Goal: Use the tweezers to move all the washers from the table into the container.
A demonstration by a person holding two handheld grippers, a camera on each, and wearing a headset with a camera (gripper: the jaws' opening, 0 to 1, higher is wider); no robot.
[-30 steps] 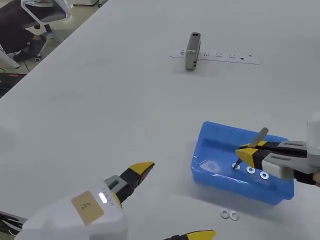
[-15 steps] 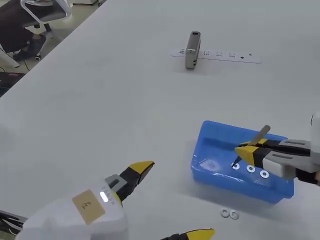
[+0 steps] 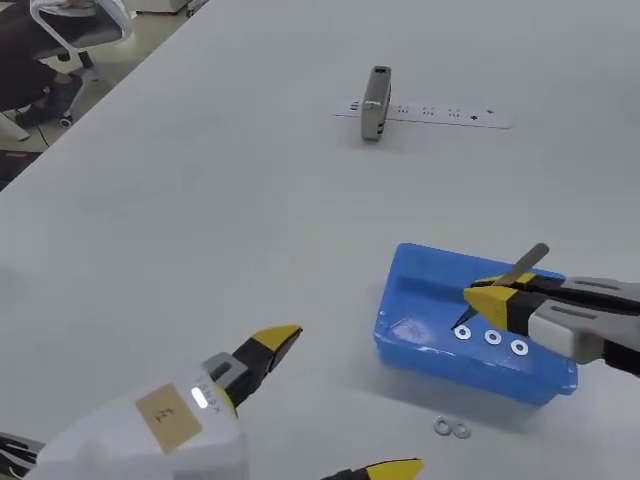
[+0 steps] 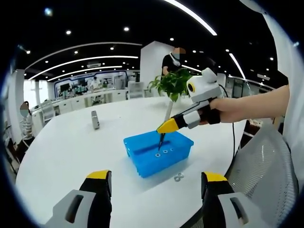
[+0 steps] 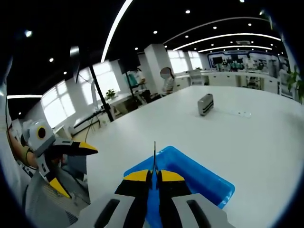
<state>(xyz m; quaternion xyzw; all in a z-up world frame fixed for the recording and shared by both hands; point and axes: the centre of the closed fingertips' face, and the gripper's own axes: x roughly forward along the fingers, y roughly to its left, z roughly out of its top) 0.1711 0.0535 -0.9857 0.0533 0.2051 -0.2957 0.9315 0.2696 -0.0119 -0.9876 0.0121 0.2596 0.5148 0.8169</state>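
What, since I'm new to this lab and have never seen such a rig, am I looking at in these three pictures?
There is no robot: a person holds a two-jaw tool in each hand. The square picture comes from a camera on the person's headset, looking down at the white table. The two round pictures each come from a camera riding on one tool. The right tool is shut on tweezers, whose tips point down into a blue container with three washers in it. Beside it, two more washers lie on the table. The left tool is open and holds nothing. Farther back lies a white power strip with a grey block on it.
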